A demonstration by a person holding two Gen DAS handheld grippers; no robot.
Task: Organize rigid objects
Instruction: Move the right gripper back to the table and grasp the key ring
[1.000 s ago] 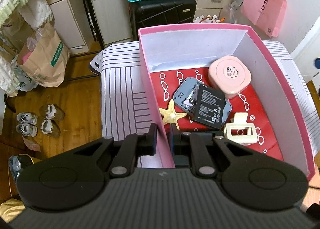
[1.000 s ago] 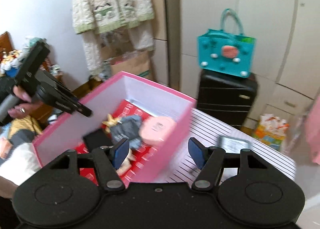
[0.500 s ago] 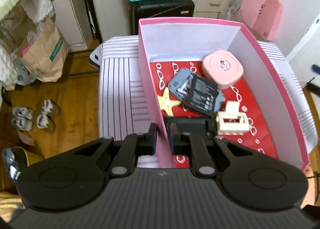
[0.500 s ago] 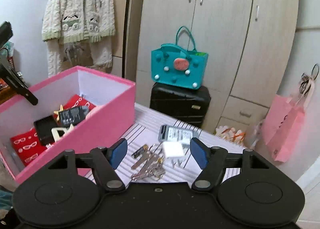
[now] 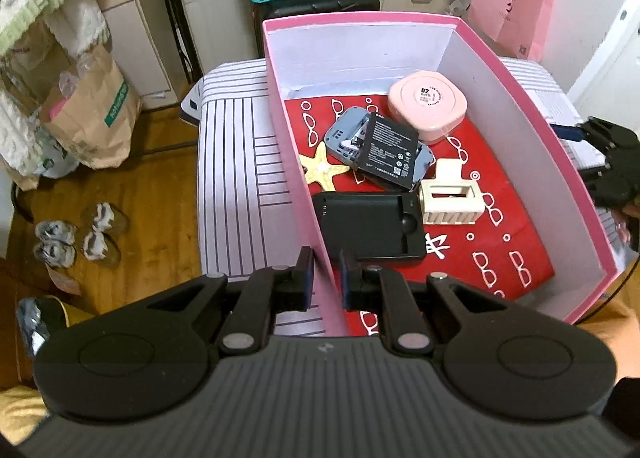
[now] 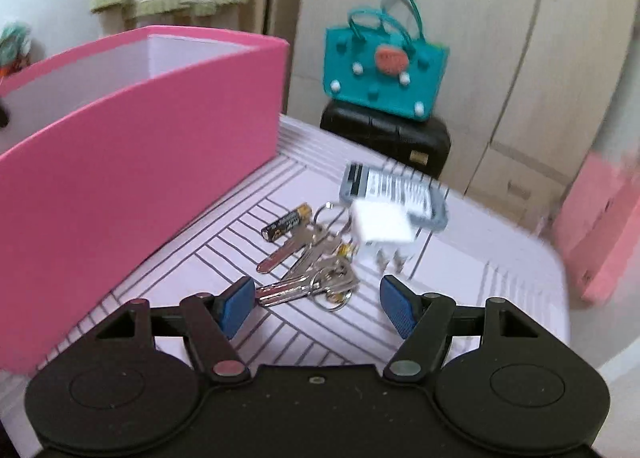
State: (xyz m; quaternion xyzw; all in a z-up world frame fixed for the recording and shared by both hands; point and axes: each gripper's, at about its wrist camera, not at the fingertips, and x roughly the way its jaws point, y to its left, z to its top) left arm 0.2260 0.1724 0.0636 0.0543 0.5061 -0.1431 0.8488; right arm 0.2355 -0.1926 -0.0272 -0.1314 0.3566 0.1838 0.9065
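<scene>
The right gripper (image 6: 316, 308) hangs low over the striped table (image 6: 480, 250), jaws spread wide and empty. Just ahead, between them, lies the silver bunch of keys (image 6: 308, 270), blades apparently pointing left toward the tall pink cardboard box (image 6: 132, 162), though blur hampers this. The left gripper (image 5: 323, 278) is clamped on the box's near wall.

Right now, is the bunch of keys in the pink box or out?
Out: the keys lie on the striped table beside the pink box.
</scene>
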